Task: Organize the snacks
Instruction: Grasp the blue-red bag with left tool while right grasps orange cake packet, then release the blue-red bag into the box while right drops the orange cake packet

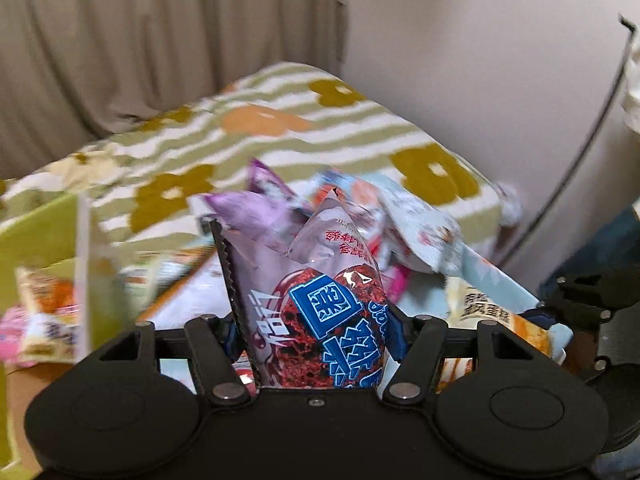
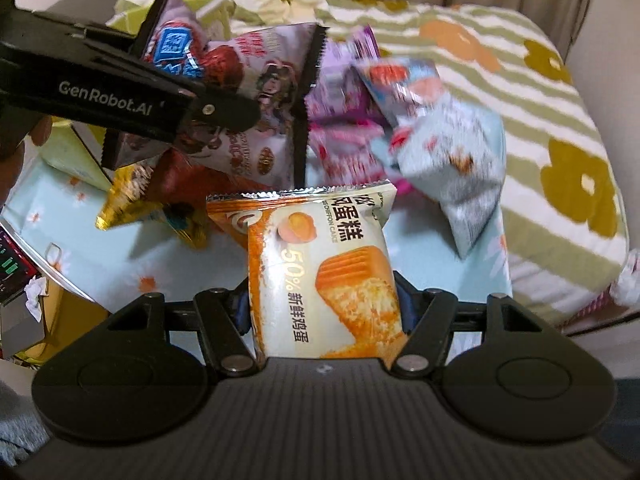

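Observation:
My left gripper (image 1: pixel 312 332) is shut on a lilac snack packet (image 1: pixel 320 280) with a blue label and dark red cake pictures. The packet stands up between the blue pads, lifted above the pile. In the right wrist view the same left gripper (image 2: pixel 216 110) reaches in from the left, holding that lilac packet (image 2: pixel 260 80) in the air. My right gripper (image 2: pixel 324 308) is shut on a cream and orange chiffon cake packet (image 2: pixel 320 264), raised off the cloth. The right gripper (image 1: pixel 592 304) also shows at the right edge of the left wrist view, with the cake packet (image 1: pixel 480 308).
Loose snacks lie heaped on a light blue cloth (image 2: pixel 120 256): a gold packet (image 2: pixel 128 200), pink packets (image 2: pixel 348 148), a pale blue packet (image 2: pixel 452 160). A green box (image 1: pixel 36 232) stands at the left. A striped floral blanket (image 2: pixel 540 92) and a curtain lie behind.

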`<act>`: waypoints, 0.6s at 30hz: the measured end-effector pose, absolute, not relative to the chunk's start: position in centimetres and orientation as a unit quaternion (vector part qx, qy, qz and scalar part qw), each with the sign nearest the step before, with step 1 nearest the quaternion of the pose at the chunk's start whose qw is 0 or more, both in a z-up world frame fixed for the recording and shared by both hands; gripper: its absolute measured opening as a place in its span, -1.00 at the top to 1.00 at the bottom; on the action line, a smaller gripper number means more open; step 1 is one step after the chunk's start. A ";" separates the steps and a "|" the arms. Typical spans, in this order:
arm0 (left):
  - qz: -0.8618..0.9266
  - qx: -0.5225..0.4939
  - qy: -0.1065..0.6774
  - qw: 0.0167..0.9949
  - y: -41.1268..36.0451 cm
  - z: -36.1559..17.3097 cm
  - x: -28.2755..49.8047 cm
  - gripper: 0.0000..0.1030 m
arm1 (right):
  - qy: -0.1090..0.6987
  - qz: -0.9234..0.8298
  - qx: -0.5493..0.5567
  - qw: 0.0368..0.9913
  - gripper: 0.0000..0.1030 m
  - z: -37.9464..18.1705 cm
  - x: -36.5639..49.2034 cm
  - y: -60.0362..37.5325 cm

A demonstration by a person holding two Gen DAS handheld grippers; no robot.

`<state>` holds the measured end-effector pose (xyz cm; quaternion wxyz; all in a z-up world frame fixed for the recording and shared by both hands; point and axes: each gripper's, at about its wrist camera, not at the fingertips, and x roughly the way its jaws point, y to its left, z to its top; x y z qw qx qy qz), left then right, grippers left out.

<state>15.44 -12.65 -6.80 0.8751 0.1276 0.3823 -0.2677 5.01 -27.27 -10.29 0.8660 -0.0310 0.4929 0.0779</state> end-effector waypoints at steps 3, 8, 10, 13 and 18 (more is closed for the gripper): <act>-0.239 0.108 0.366 0.893 -10.3 -4.8 14.9 -0.32 | 0.477 0.094 -0.034 0.873 -0.55 -8.7 5.6 -26.1; -0.184 0.089 0.333 0.920 -5.4 -1.3 14.1 -0.32 | 0.440 0.118 -0.043 0.889 -0.55 -5.3 7.1 -22.8; -0.167 0.080 0.324 0.928 -3.3 -0.1 14.0 -0.32 | 0.426 0.123 -0.050 0.895 -0.55 -3.9 8.1 -20.9; -0.140 0.067 0.317 0.936 0.2 1.5 14.3 -0.32 | 0.412 0.133 -0.048 0.900 -0.55 -2.0 10.1 -18.0; -0.096 0.048 0.317 0.942 5.7 2.8 15.8 -0.32 | 0.403 0.138 -0.033 0.904 -0.55 0.2 14.0 -13.1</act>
